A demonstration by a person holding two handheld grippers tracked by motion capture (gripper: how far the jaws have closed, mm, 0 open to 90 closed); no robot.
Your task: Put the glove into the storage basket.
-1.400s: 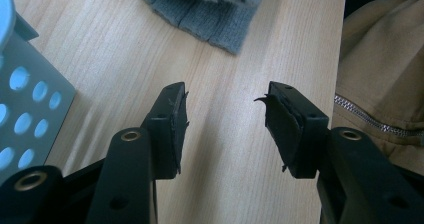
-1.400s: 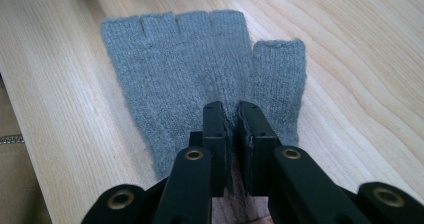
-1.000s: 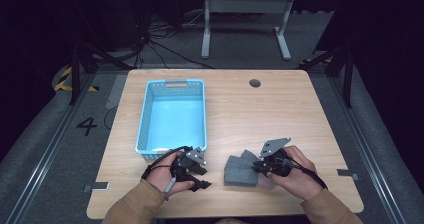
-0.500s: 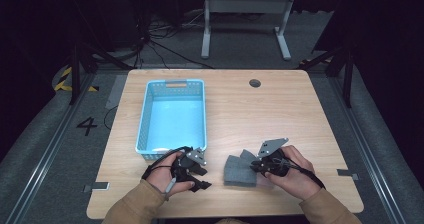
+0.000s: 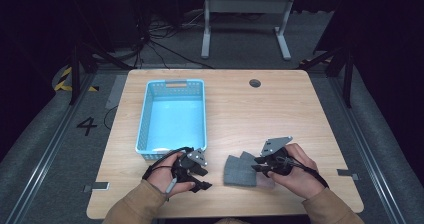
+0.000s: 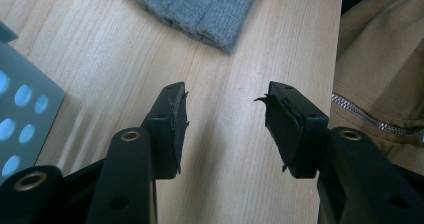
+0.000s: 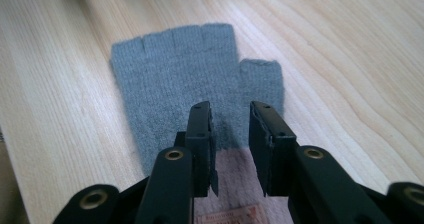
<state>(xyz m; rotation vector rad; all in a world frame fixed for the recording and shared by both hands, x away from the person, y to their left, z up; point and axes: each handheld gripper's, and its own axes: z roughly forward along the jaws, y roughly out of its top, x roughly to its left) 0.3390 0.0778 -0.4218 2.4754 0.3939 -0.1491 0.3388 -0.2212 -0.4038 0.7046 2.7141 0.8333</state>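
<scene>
A grey fingerless knit glove (image 5: 240, 170) with a pink cuff lies flat near the table's front edge, fingers pointing left. My right gripper (image 5: 256, 165) is at its cuff end. In the right gripper view, the right gripper (image 7: 230, 119) has its jaws standing a little apart over the glove (image 7: 185, 89) where the grey meets the pink. The jaws have just been opening; the fabric lies flat below them, not pinched. My left gripper (image 5: 202, 181) rests left of the glove, open. In its own view, the left gripper (image 6: 225, 104) has bare wood between the jaws and the glove's finger end (image 6: 195, 4) ahead.
A light blue plastic basket (image 5: 145, 124) stands on the left half of the wooden table (image 5: 280, 114), just beyond my left hand; its perforated wall (image 6: 20, 109) is close beside the left jaw. A round cable hole (image 5: 255, 83) sits at the back. A tan jacket (image 6: 380, 59) borders the front edge.
The right gripper's jaws have spread apart over the glove's cuff, and the glove lies released on the table. Both hands stayed where they were.
</scene>
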